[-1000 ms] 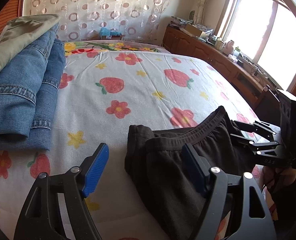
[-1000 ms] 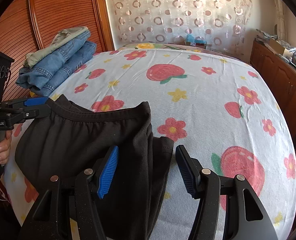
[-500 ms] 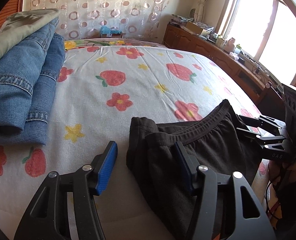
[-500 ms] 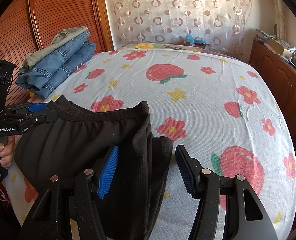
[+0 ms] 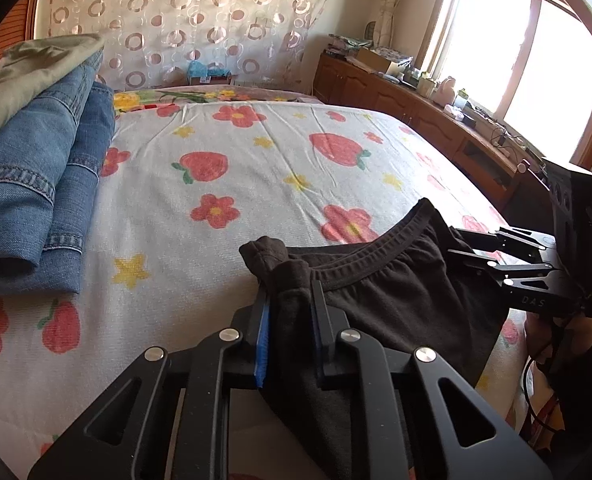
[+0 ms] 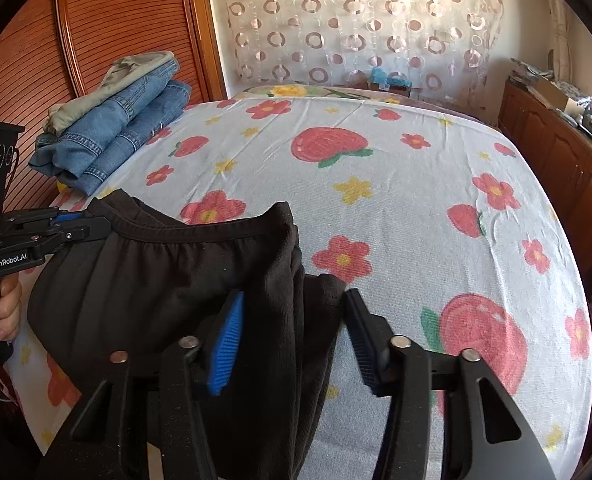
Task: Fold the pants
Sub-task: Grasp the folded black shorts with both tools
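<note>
The black pants (image 5: 384,304) lie bunched at the near edge of the bed (image 5: 256,184), on the flowered sheet, with the elastic waistband facing the far side of the room. The left gripper (image 5: 290,312) is pinched tight on one corner of the waistband; its blue pads (image 5: 262,340) press into a thick roll of dark cloth, and a small knot of fabric pokes out just past the fingertips. Seen from the other side, that same gripper comes in level and its jaws are drawn together on the waistband corner.

The right gripper (image 6: 292,340) stands with its jaws apart, straddling the opposite end of the pants. A fold of black cloth hangs between the two fingers, brushing the blue pad (image 6: 226,344) on one side, while the other finger sits over bare sheet just beside the fabric edge. It is not clamping anything.

Beyond the left gripper and off to its outer side, a stack of folded jeans (image 5: 36,184) rests on the bed, topped by a pale green garment (image 5: 28,72). Ahead of both grippers a curtain with ring patterns (image 6: 356,28) hangs behind the bed.
</note>
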A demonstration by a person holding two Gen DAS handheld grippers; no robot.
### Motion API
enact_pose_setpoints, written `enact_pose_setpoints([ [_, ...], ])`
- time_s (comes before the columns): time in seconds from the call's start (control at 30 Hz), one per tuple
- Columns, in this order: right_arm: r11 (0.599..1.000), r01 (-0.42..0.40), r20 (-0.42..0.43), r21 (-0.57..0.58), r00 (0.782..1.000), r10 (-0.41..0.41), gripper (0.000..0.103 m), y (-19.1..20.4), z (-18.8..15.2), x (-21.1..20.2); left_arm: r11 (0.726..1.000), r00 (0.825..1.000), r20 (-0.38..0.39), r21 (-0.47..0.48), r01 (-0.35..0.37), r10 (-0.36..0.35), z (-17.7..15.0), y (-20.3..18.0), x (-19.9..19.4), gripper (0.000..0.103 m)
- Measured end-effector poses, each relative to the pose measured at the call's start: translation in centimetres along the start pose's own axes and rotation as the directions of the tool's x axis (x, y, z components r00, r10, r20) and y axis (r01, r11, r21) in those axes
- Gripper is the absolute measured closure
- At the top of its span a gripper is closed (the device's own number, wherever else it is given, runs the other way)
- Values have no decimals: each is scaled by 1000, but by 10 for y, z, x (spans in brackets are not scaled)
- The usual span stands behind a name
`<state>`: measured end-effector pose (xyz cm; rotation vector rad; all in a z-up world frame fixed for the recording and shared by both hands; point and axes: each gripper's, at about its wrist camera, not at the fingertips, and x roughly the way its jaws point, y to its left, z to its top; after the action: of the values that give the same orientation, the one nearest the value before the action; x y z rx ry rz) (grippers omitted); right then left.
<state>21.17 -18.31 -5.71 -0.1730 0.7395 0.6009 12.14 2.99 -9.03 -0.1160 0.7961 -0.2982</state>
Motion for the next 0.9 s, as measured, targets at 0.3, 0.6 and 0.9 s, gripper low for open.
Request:
enact_pose_setpoints([
  [0.3, 999, -41, -5, 16, 999, 41, 85, 0, -3, -4, 1000, 999, 45, 17, 3, -3, 3, -10, -14, 87],
  [0.6, 998, -39, 44, 51, 998, 37, 91, 5, -9, -17, 999, 994, 109, 38, 22, -26, 4, -23, -36, 88],
  [0.9, 997, -45, 129, 60, 991, 37, 91, 7, -12, -47, 998, 985, 167, 62, 29, -39, 10, -34, -53, 89],
])
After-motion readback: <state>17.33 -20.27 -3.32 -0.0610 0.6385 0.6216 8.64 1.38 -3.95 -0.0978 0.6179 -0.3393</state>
